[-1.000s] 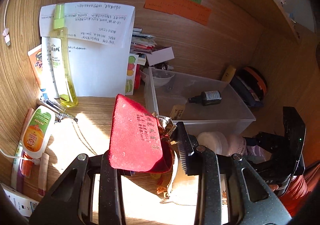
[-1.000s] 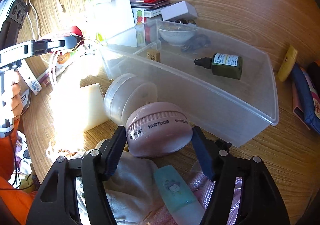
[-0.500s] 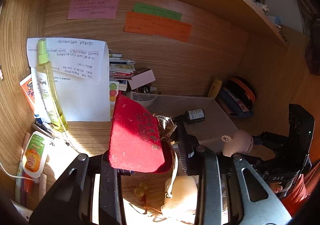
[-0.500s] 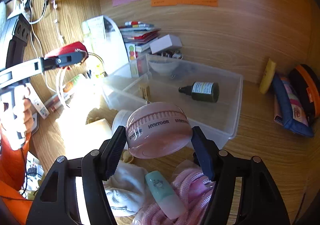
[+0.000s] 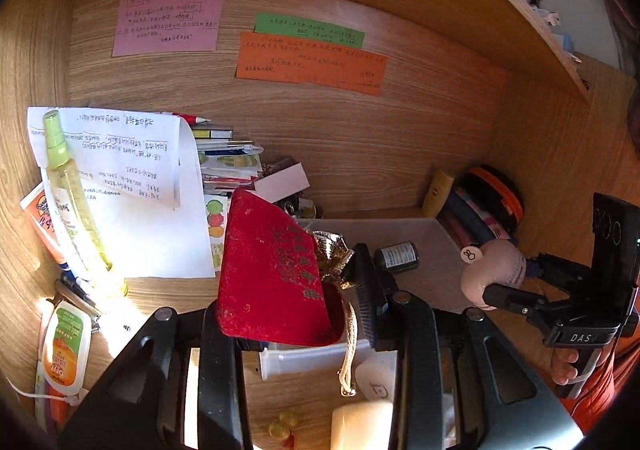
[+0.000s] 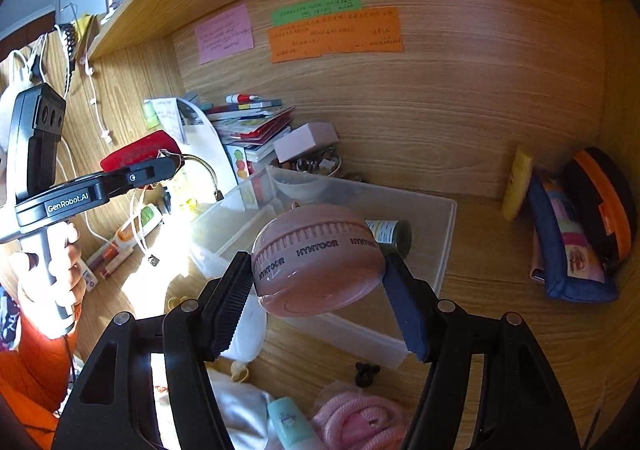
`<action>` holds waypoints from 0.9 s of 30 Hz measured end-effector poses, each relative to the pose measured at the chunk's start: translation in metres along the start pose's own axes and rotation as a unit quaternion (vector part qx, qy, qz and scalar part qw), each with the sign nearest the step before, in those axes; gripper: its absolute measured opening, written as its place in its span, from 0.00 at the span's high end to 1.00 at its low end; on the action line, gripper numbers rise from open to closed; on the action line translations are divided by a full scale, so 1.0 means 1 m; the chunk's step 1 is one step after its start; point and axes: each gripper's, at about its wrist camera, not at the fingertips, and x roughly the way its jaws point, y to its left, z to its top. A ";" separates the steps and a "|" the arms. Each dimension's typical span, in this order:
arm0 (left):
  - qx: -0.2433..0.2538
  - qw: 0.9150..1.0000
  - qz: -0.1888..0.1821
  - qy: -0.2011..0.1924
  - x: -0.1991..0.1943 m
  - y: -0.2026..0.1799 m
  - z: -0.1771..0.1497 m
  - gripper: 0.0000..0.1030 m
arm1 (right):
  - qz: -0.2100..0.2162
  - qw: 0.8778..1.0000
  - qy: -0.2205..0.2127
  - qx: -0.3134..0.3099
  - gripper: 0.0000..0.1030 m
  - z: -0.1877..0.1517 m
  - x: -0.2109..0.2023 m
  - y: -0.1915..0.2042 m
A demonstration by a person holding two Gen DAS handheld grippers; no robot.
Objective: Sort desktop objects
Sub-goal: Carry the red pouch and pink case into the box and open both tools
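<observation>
A: Which step is it?
B: Both carry. The right gripper (image 6: 320, 278) pinches the round pink plastic case (image 6: 318, 254); the left gripper (image 5: 296, 306) pinches the red velvet pouch (image 5: 272, 270), above the near edge of the clear plastic bin (image 6: 436, 250).
A: Next?
B: Probably lower them inside, then release.

- The left gripper (image 5: 296, 290) clamps a red pouch (image 5: 272, 270) above the clear bin (image 5: 436, 226).
- The right gripper (image 5: 504, 290) holds a pink round case (image 5: 492, 270).
</observation>
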 end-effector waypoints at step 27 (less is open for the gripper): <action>0.036 0.993 0.005 0.113 0.104 0.008 -0.021 0.68 | 0.029 0.996 0.079 0.031 0.39 -0.001 0.081 -0.032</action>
